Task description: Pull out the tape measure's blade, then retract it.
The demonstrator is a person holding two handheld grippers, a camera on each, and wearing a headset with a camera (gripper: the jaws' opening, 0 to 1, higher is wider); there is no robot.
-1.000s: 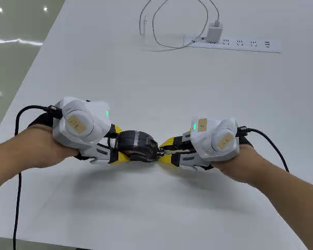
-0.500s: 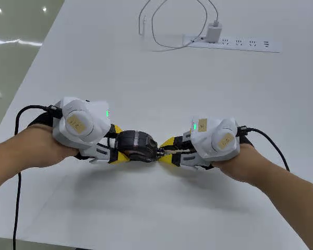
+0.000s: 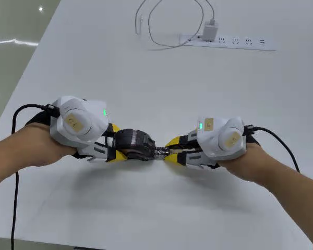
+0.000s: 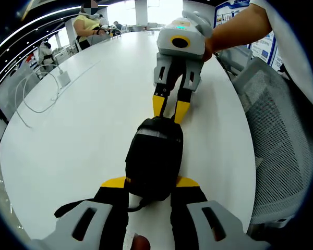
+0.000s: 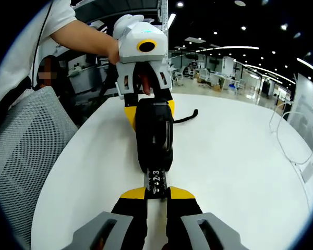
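The right gripper [image 3: 169, 154], white-bodied with yellow-tipped black jaws, has drawn off to the right since a second ago. Its tips then sat against the case; now a short stretch of pale metal blade [image 3: 160, 152] shows between them. In the right gripper view the jaws [image 5: 156, 194] are pinched onto the end of that flat blade [image 5: 156, 182], which bears black printed numerals.

The blade runs straight back into the black, rounded tape measure [image 3: 134, 144], which has a ribbed, matte shell and lies low over the table just left of the right gripper. The left gripper [image 3: 116, 151], of the same make, is in the same place as before, its jaws clamped on the far sides of the case [image 4: 154, 156].

Both rest over a smooth white tabletop [image 3: 146, 83]. Well beyond them lie a white power strip [image 3: 229, 41], a plugged-in white charger [image 3: 210, 30] and a looped white cable [image 3: 156, 26].
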